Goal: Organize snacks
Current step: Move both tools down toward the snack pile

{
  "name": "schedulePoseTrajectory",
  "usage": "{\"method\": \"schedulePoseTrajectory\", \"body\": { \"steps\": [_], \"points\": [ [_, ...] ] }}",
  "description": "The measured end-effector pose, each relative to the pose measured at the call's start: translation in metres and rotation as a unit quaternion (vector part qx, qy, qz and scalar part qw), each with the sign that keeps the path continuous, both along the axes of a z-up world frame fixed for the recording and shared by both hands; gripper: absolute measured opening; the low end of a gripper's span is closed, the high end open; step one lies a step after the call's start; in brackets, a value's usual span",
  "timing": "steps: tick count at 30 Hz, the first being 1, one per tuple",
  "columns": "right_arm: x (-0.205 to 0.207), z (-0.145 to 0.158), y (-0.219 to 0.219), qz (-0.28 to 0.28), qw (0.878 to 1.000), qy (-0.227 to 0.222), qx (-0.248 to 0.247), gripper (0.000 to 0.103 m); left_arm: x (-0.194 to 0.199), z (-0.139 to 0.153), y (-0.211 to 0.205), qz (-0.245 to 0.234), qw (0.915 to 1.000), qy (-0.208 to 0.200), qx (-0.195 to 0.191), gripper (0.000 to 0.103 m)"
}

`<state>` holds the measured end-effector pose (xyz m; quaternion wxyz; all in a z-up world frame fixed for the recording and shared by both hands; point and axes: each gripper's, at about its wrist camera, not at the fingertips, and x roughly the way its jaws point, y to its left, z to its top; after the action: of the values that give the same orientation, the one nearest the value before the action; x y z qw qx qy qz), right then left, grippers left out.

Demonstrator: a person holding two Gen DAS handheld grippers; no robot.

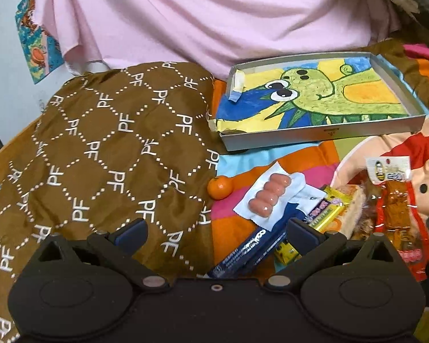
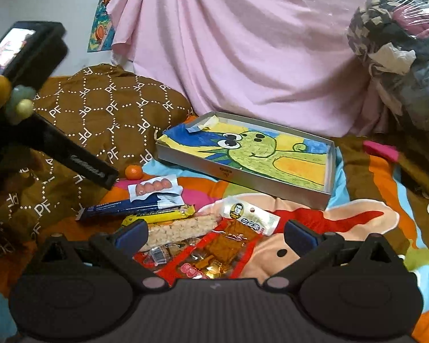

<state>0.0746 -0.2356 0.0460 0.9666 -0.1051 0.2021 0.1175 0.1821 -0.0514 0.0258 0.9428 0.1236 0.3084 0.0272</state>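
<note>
Both grippers empty, jaws spread wide. Left gripper (image 1: 216, 230) hovering over the near left part of the snack heap; right gripper (image 2: 216, 230) hovering over its near right part. Snacks heaped on the bedspread (image 2: 366, 177), near of the tray (image 2: 330, 171), nothing yet inside the tray but the dinosaur drawing lining it. Orange (image 1: 220, 187) farthest left, just beside the brown pillow (image 1: 100, 143). Sausage pack (image 1: 268, 197) next, right of the orange, lying partly on the blue bar (image 1: 251, 250). Blue bar directly between the left jaws in the left wrist view, long axis running diagonally from near left to far right, so crossing the jaw line at a slant. Yellow bar (image 2: 160, 215) and rice cake (image 2: 180, 230) lying side by side, long axes roughly left to right. Red pack (image 2: 214, 251) directly ahead of the right gripper, between its jaws, long axis slanting from near left to far right, white header (image 2: 251, 217) at the far end. Judged: left gripper nearer the blue bar and sausage pack, right gripper nearer the red pack; tray far and right of the heap, so closer to the right gripper. Wrist rotation probably needed to square the jaws across either long axis.
</note>
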Motion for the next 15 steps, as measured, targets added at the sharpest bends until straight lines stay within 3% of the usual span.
{"method": "schedulePoseTrajectory", "body": {
  "steps": [7,10,15],
  "points": [
    [0.023,-0.023,0.007,0.026,0.999,0.024,-0.009,0.103,0.022,-0.016,0.001,0.000,0.9999,0.002,0.017,0.102],
    [0.038,-0.034,0.010,0.017,0.999,0.037,-0.025,0.103,0.030,-0.018,-0.001,0.004,0.9999,-0.003,0.016,0.102],
    [0.054,-0.041,0.000,-0.010,0.997,0.076,-0.006,0.103,0.036,-0.019,-0.008,-0.001,0.9999,-0.005,0.012,0.102]
  ]
}}
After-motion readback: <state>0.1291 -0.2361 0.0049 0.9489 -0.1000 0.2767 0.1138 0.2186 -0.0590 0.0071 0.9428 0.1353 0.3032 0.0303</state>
